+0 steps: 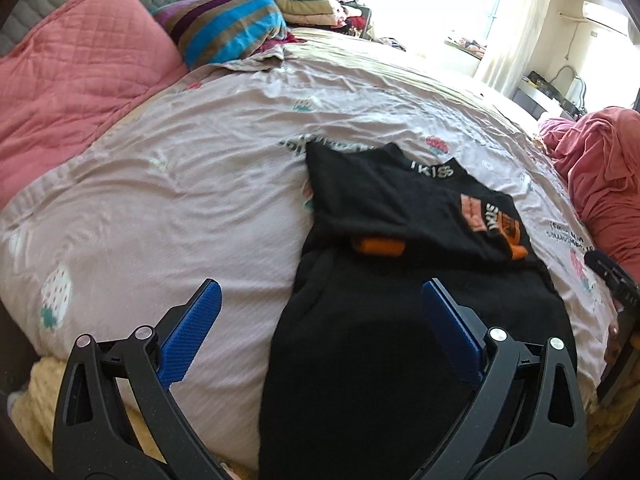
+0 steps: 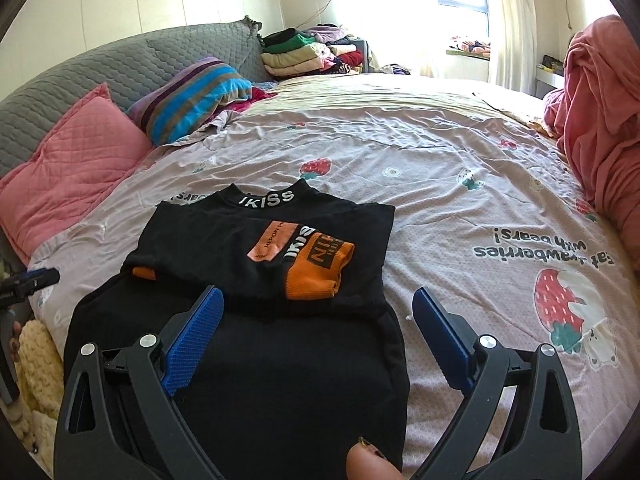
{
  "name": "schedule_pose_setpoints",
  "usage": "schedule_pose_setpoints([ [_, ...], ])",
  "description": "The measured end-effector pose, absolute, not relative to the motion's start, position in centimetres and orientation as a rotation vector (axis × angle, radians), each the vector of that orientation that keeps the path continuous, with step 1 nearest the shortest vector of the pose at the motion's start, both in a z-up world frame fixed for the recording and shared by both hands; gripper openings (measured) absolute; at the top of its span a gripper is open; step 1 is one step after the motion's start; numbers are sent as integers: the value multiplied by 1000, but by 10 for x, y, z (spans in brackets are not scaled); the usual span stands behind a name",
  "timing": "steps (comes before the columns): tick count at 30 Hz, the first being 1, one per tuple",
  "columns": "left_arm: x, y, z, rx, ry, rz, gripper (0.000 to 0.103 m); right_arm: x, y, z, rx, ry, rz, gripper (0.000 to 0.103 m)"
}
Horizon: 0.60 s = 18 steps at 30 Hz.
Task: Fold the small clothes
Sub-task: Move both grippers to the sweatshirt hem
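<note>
Both grippers are seen spread wide and holding nothing: the left gripper [image 1: 320,344] hangs over the near left edge of the black sweater [image 2: 256,320], the right gripper [image 2: 316,340] over its near right edge. On the bed, the sweater is laid flat, with its sleeves already folded across the chest so that an orange cuff [image 2: 318,272] lies on top. A soft, light knit is judged, limp and apt to sag or slide once lifted, so the thicker hem corners nearest the grippers would best be pinched. Around it a wrinkled, thin bedsheet [image 2: 460,220] printed with strawberries is spread; a quilted pink pillow [image 2: 76,168] and a striped pillow [image 2: 192,96] are set well apart at the head.
</note>
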<state>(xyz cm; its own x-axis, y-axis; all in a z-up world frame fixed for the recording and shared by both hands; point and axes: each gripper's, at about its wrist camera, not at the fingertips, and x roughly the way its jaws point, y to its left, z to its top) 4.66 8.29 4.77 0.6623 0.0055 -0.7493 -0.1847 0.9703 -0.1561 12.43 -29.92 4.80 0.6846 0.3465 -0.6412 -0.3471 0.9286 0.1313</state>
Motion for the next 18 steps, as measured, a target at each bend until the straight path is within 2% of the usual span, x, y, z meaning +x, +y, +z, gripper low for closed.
schedule_pose_setpoints([
  [18,-7,104,14,-253,917,131,94,94,-298,36,15,794,471,95],
])
